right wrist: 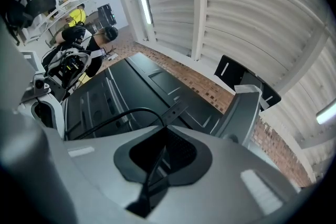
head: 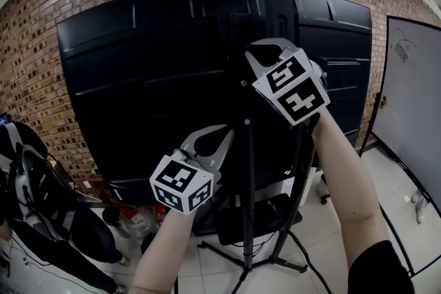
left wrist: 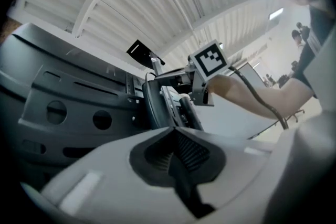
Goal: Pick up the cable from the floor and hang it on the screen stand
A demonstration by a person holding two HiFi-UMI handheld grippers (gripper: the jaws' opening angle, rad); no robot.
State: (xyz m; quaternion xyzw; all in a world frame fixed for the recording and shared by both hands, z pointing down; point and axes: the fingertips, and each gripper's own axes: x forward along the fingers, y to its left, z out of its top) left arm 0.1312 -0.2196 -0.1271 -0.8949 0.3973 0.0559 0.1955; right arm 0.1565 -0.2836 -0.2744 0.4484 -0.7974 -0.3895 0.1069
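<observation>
Right arm stretched upward, right gripper (right wrist: pixel 164 127) high beside the screen stand's black pole (head: pixel 279 3), jaws pinching a thin black cable (right wrist: pixel 142 108) that arcs away. Left gripper (left wrist: pixel 173 129) lower, jaws pressed together, empty.

The screen (head: pixel 172 79) sits on the screen stand (head: pixel 279 10) before the brick wall (head: pixel 41 65), with a whiteboard (head: pixel 413 100) at its right. The right gripper (head: pixel 256 50), pinching the cable (right wrist: pixel 121 112), is at the stand's post, above and right of the left gripper (head: pixel 227 131).
</observation>
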